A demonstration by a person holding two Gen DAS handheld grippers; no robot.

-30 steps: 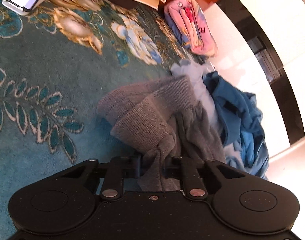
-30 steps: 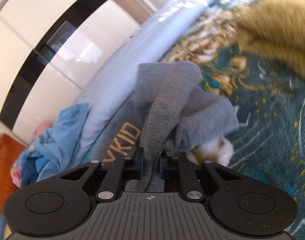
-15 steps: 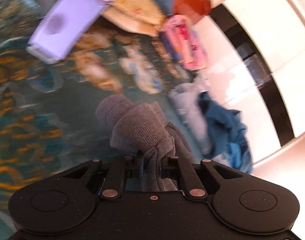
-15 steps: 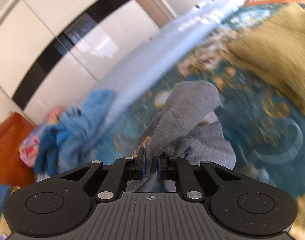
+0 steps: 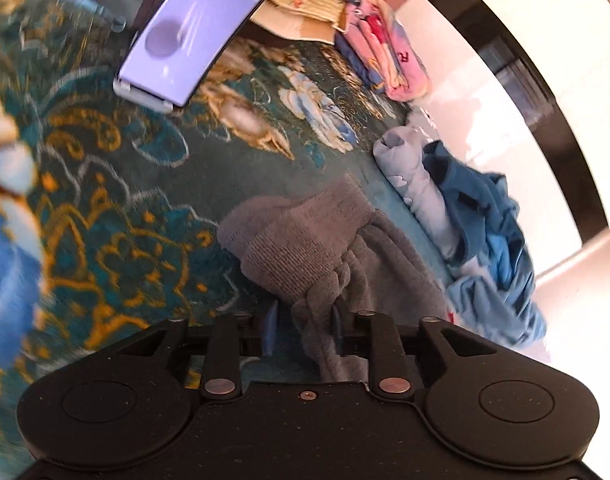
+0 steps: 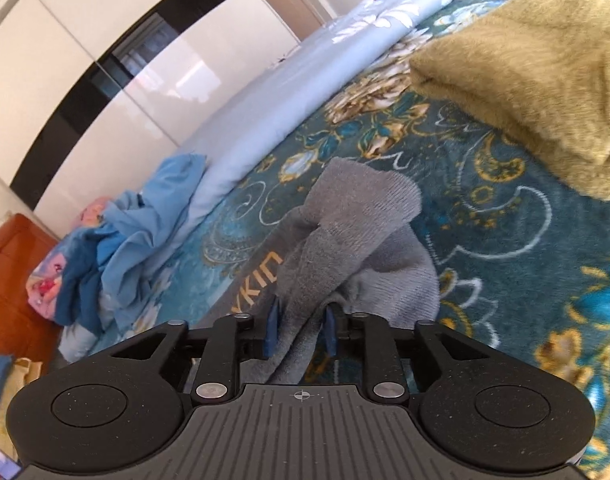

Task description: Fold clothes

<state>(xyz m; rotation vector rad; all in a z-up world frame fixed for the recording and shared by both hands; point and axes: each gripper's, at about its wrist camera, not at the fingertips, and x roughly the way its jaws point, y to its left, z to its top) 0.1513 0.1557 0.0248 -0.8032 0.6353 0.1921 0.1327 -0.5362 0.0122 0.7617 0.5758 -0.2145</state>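
Left wrist: grey garment (image 5: 305, 256) between opening left tool (image 5: 303, 330) jaws, pads apart.

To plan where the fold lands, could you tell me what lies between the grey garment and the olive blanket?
Only bare patterned rug separates the grey garment from the olive blanket, in the right wrist view.

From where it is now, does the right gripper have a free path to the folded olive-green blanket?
Probably yes. The right gripper is opening, with the grey garment still draped between its jaws. Past that, only bare patterned carpet lies before the olive-green blanket.
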